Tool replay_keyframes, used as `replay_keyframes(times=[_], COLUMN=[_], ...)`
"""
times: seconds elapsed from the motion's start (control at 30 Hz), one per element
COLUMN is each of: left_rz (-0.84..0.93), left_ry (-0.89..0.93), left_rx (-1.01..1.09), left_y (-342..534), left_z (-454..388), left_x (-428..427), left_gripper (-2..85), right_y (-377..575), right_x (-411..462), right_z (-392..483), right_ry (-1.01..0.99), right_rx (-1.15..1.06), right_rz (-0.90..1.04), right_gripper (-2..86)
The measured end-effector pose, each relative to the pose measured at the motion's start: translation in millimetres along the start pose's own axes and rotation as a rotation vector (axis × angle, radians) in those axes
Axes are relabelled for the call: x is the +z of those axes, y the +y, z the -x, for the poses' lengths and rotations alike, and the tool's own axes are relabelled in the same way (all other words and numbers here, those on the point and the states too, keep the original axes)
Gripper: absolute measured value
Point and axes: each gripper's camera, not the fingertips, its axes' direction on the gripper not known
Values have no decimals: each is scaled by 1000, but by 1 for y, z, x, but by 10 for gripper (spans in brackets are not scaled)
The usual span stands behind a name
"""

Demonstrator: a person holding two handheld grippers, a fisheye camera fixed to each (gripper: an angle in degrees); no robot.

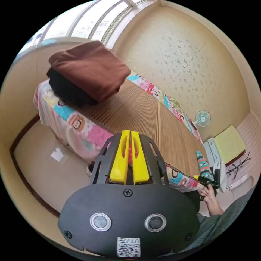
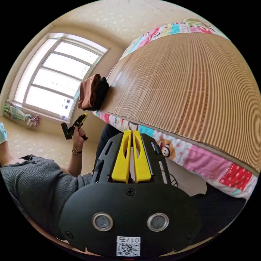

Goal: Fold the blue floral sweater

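Grippers, left (image 1: pixel 130 133) and right (image 2: pixel 131 132), jaws together, beside bamboo mat (image 2: pixel 190 89)

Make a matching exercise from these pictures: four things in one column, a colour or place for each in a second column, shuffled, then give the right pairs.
Things:
1. folded top garment of the stack
2. garment under it
3. woven mat
4. small fan

Colour or place:
A. covers the top of the bed
B. black
C. against the far wall
D. brown

Pairs: 1-D, 2-B, 3-A, 4-C

Both tools, left and right, have their yellow jaws together, holding nothing, off the near edge of the bed.
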Motion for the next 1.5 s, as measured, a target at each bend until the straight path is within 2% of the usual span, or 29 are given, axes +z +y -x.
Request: replay_keyframes(times=[0.1,0.2,0.33,0.43,0.57,0.67,0.73,0.8,0.87,0.93,1.03,1.23,1.37,1.5], left_rz=[35,188,194,219,233,278,295,250,138,122,130,107,143,135], left_ry=[147,144,135,168,209,240,228,122,-19,-59,-91,-134,-56,-71], left_rx=[-11,163,366,423,374,341,348,391,378,317,260,220,102,118], left_y=[48,53,45,40,45,54,59,53,32,0,-32,-2,5,9], left_z=[-35,-101,-165,-191,-198,-201,-201,-192,-168,-141,-111,-65,-14,-3], left_x=[28,52,46,44,47,54,56,52,45,41,35,36,43,39], left_gripper=[-9,-9,-10,-10,-10,-9,-7,-1,15,62,75,76,79,79], right_y=[29,41,67,74,77,42,21,2,-19,-36,-35,-8,6,-8], right_x=[-66,-141,-260,-309,-329,-317,-326,-326,-315,-297,-283,-279,-275,-272], right_z=[-15,-26,-50,-85,-124,-158,-122,-75,-43,-22,-18,6,5,-2], right_ry=[97,349,570,756,746,783,826,872,924,940,857,642,652,672], right_rx=[100,254,410,590,679,679,593,445,358,313,298,246,333,328], right_rz=[-157,-305,-609,-660,-749,-598,-644,-660,-614,-569,-562,-649,-664,-588], right_gripper=[23,57,103,141,140,97,54,45,41,36,29,24,23,18])
